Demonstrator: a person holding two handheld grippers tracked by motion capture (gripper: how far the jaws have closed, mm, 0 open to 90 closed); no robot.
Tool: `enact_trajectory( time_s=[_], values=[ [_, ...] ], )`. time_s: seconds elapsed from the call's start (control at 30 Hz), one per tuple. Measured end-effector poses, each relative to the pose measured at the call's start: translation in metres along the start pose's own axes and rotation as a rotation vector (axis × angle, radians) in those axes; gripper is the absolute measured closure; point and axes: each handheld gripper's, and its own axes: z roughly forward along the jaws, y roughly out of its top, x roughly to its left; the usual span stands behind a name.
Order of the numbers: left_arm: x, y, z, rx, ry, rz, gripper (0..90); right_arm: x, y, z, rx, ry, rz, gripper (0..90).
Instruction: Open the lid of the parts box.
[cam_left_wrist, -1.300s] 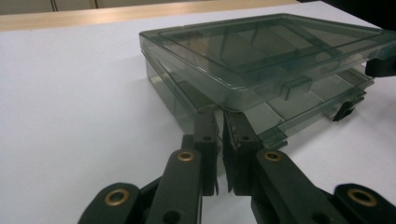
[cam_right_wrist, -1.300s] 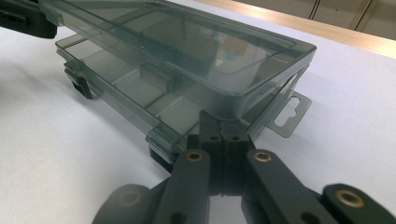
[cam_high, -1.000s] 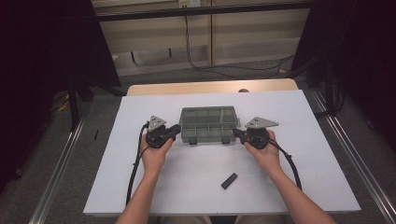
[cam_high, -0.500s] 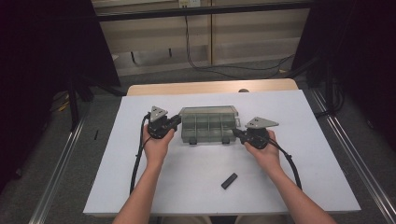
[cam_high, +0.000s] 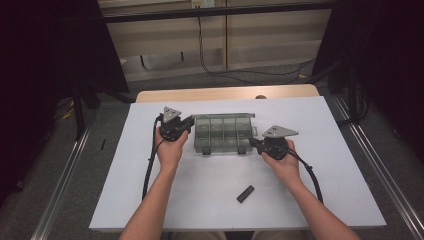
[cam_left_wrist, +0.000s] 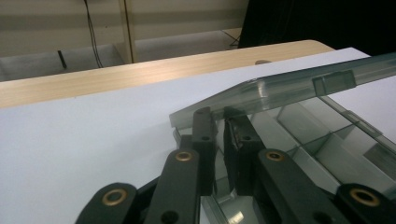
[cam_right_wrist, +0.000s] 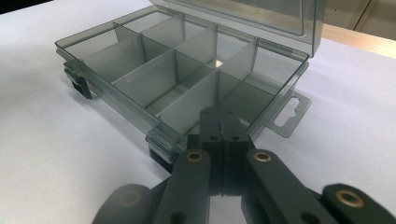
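Landmark: compartment box (cam_high: 222, 135), smoky clear plastic, sitting mid-table (cam_high: 150, 200) on the white surface, long axis running left-right across the person. Left gripper (cam_high: 186, 123) is at the box's left end, near its back corner; jaws nearly shut, pinching the left edge of the lid (cam_left_wrist: 280, 88), which the left gripper view shows tilted up off the base, hinge along the far side. Right gripper (cam_high: 252, 143) is at the box's right end, near the front corner; jaws fully shut, tips against the box's front-right edge, just beside a front latch (cam_right_wrist: 161, 140). Whether they press the base down or only rest on it cannot be told. Key relation for next move: lid swings abt the far long edge, so the left gripper, the only one on the lid, likely must carry its edge up and away from the person while the right one steadies the base. Box appearance: eight-odd open cells split by thin dividers (cam_right_wrist: 187, 100), seemingly empty; hang tab (cam_right_wrist: 287, 114) w/ slot sticks out of the right end; two dark latches on the near long side. A small black block (cam_high: 245, 193) lies on the table in front of the box, toward the person, well apart from it and nearer the right hand (cam_high: 282, 165).
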Motion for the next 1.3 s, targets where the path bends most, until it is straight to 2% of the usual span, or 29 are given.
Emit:
enact_trajectory(
  time_s=[0.1,0.3,0.37,0.83,0.97,1.27,1.3],
  values=[
    [0.000,0.004,0.003,0.001,0.013,-0.009,83.5,0.000,0.000,0.000,0.001,-0.002,-0.003,90.0],
    [0.004,0.011,0.007,0.003,0.008,-0.017,83.6,0.000,0.000,0.000,0.001,0.000,-0.003,90.0],
    [0.004,0.013,0.008,0.000,0.010,-0.032,83.5,0.000,0.000,0.000,0.002,0.000,-0.004,90.0],
    [0.008,0.027,0.017,0.021,0.028,-0.039,84.2,0.000,0.000,0.000,0.002,0.001,-0.001,90.0],
    [0.009,0.030,0.020,0.019,0.027,-0.054,84.2,0.000,0.000,0.000,0.001,0.001,-0.002,90.0],
    [0.010,0.034,0.024,0.036,0.042,-0.033,84.4,0.000,0.000,0.000,0.003,0.002,0.002,90.0],
    [0.010,0.035,0.024,0.033,0.041,-0.040,84.4,0.000,0.000,0.000,0.003,0.003,0.003,90.0]
  ],
)
